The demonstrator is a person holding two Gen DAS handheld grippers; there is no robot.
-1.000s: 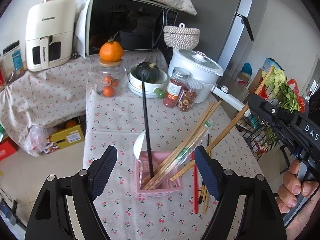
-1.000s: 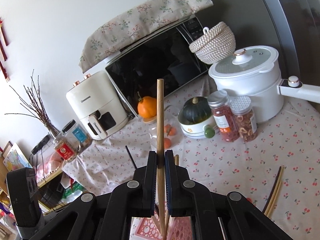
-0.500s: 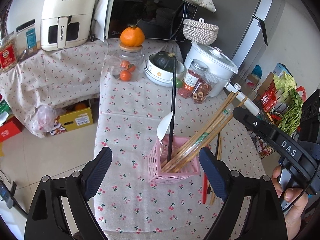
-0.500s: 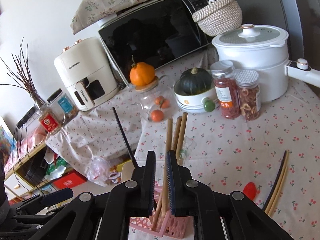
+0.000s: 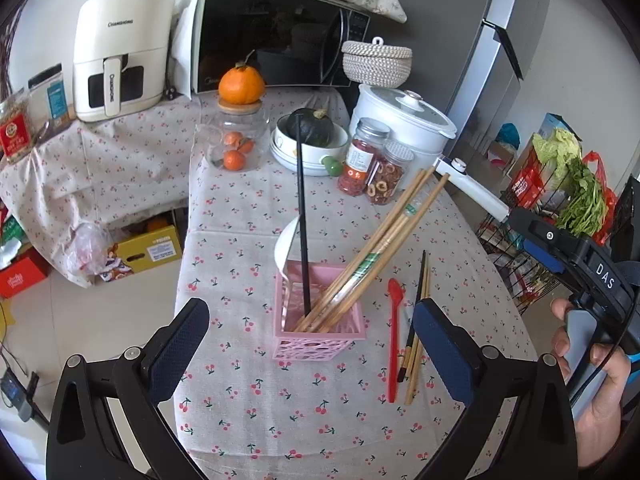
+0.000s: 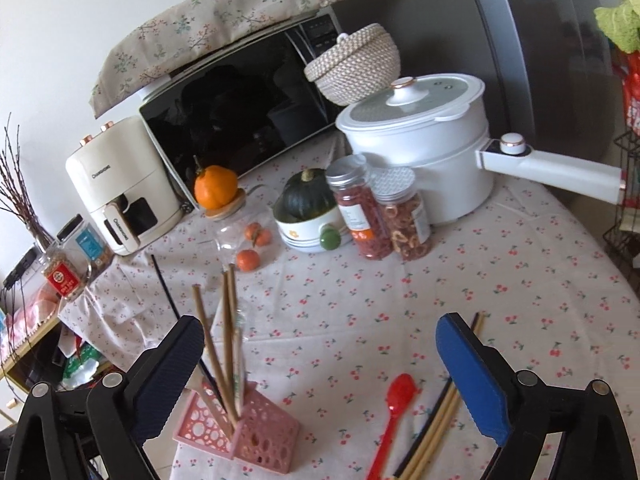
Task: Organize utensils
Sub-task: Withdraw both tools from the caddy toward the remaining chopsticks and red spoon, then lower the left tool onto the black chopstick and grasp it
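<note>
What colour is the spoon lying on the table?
Red: the spoon shows best in the left wrist view, beside the pink holder.

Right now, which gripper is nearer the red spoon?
Right, though not by much. The red spoon lies between the right gripper fingers; the left gripper straddles the pink holder, with the spoon just inside its right finger.

This is a home kitchen. A microwave [image 5: 276,36], an air fryer [image 5: 120,52] and a white pot [image 6: 420,140] sit on a table [image 5: 248,392] with a cherry cloth. A fridge [image 5: 472,40] stands behind, with greens [image 5: 576,184] nearby.
</note>
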